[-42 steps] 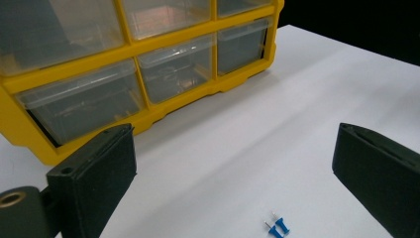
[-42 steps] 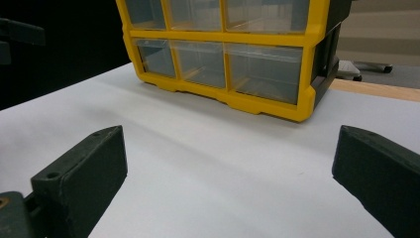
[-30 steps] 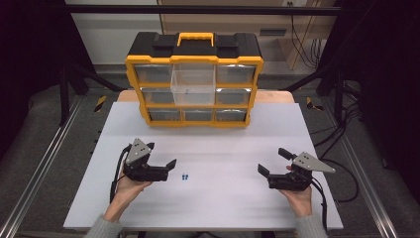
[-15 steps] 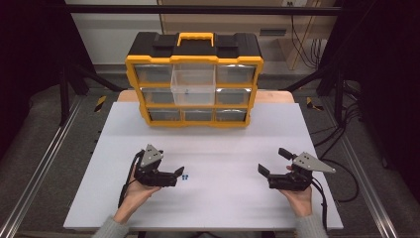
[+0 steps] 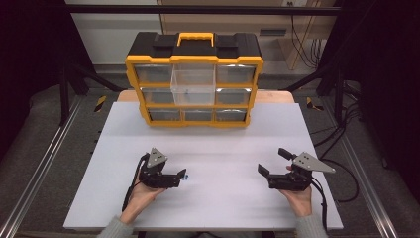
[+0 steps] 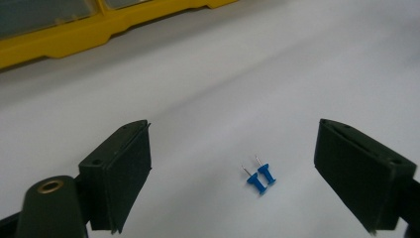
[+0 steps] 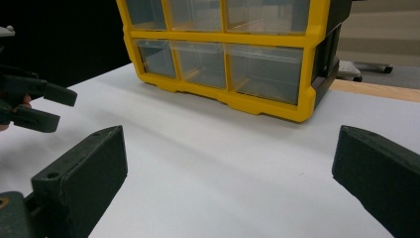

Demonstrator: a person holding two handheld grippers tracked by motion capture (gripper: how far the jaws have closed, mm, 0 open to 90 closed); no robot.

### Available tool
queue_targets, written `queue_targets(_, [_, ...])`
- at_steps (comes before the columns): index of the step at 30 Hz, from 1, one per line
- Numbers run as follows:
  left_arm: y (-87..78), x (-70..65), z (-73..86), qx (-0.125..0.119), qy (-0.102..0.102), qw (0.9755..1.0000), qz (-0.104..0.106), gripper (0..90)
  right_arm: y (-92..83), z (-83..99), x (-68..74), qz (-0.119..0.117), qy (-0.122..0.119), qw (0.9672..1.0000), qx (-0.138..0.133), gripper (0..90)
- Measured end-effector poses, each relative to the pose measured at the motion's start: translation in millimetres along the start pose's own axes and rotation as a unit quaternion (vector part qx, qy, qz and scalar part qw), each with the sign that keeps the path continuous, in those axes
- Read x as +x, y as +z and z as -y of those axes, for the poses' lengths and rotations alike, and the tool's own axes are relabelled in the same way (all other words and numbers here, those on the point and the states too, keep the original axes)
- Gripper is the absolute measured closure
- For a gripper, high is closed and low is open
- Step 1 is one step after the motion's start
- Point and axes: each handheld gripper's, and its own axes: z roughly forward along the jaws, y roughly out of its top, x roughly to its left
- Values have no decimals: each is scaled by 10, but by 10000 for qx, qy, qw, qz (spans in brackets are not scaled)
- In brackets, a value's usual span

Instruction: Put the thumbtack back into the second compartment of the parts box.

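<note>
The left gripper (image 5: 181, 177), low and left of centre in the high view, sits close over the white table (image 5: 223, 144) with its jaws spread wide; they have just been closing a little, and two blue push pins (image 6: 260, 177) lie between them, untouched. In the left gripper view the pins rest side by side, touching, right of the middle of the gap and nearer the right-hand jaw, their thin metal points angled toward the upper left of the frame. In the high view they show as a blue speck (image 5: 187, 177) at the jaw tips.

The right gripper (image 5: 273, 164), low and right in the high view, is held just above the table, jaws likewise spread with nothing between them, well apart from the pins.

At the top centre of the high view stands a yellow-and-black drawer cabinet (image 5: 194, 79), one clear drawer (image 5: 193, 85) in its middle column pulled forward, with a small blue item inside.

The risk from here appears to lie in the pins' smallness and off-centre place. Because they sit nearer one jaw, that pad would likely meet them first and push them sideways across the smooth surface. The two lying together could also split, so that one is pinched and the other is flicked away, or both could roll and slip out once lifted.
</note>
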Motion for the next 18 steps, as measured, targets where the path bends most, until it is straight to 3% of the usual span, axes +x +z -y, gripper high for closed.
queue_targets(18, [193,-86,124,479,-154,9987,-82,335,0,-1,10,-33,103,9999,4,12])
